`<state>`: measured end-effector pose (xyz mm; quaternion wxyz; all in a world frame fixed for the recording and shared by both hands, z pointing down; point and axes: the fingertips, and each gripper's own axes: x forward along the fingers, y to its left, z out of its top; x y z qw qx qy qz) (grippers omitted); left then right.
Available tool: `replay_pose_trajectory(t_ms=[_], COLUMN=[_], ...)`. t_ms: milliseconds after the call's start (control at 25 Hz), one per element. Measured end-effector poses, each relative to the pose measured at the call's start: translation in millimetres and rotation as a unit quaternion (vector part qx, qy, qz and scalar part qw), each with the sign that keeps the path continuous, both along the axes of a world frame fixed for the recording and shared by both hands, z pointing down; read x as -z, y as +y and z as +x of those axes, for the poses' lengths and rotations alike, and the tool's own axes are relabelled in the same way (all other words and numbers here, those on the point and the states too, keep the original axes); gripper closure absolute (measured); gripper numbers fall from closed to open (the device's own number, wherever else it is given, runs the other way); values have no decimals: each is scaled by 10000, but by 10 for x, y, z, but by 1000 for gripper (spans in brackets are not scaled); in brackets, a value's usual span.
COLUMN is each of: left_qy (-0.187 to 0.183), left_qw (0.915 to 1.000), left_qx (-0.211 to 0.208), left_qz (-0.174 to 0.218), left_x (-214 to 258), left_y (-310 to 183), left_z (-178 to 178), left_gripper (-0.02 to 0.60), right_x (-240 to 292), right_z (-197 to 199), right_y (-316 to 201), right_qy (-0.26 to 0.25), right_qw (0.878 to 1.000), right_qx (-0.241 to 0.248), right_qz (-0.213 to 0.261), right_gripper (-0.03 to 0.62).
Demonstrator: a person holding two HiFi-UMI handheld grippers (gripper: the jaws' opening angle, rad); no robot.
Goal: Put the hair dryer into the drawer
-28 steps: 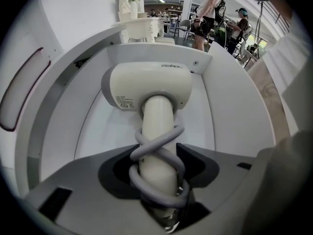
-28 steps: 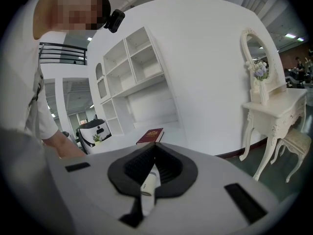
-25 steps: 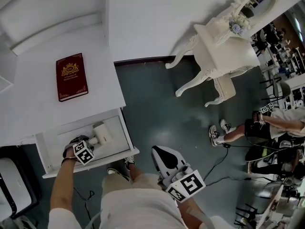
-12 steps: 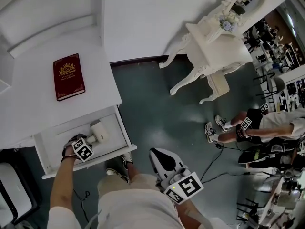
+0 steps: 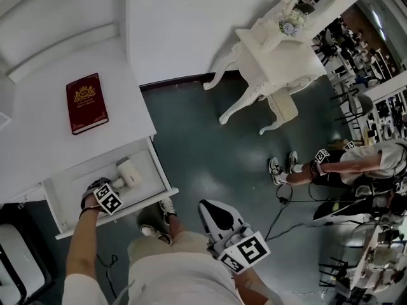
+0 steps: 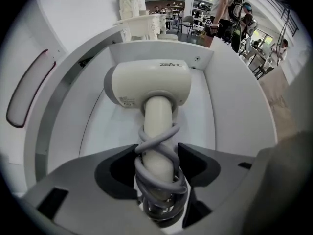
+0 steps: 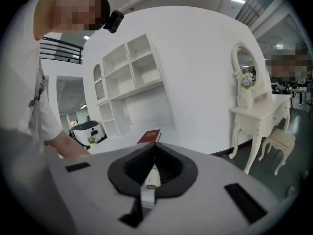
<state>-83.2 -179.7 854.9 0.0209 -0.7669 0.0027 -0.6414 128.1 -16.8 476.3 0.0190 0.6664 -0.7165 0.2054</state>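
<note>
The cream hair dryer [image 5: 129, 171] lies in the open white drawer [image 5: 162, 182], its grey cord wound round its handle. My left gripper [image 5: 102, 190] points straight down into the drawer over that handle. In the left gripper view the dryer [image 6: 151, 84] lies head away on the drawer floor [image 6: 105, 131]. The left gripper's [image 6: 157, 165] jaws have just been opening a little, and the pads still touch the cord-wrapped handle between them. My right gripper [image 5: 210, 208] hangs over the floor by my legs, shut and empty, its ribbed pads meeting [image 7: 154, 153].
A dark red book [image 5: 86, 102] lies on the white cabinet top [image 5: 38, 145] behind the drawer. An ornate white dressing table [image 5: 273, 62] with a stool [image 5: 283, 107] stands on the dark floor. A person [image 5: 356, 167] stands at the right, with cables [image 5: 286, 211] nearby.
My left gripper stays at the dryer's handle in the drawer. The right gripper has shifted slightly. The whole view has swung, and the person at the right has stepped.
</note>
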Motion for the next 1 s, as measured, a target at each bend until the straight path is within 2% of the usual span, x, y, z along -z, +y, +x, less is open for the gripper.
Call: replay_pose_trajectory(t_ms=[280,440,760,1000], left_qy=[127,186,858,1307], left_qw=[9994,9979,9916,9786], left_qx=[149,144,713,1258], left_qz=[298,606,653,969], left_x=[19,79,458,730], left_y=[-79,-137,-150,-236], left_z=[-4,-53,-160,-337], left_gripper=[290,213,185,178], right_x=[21,68,169,195], right_z=[-104,-169,-406,-665], right_y=[128,206,192,135], right_qy=[54,96,135,137], right_qw=[10000,9999,9988,9966], right_qx=[39,107,458,785], right_qz=[-22,-36,47,188], right_gripper=[583,583,583,583])
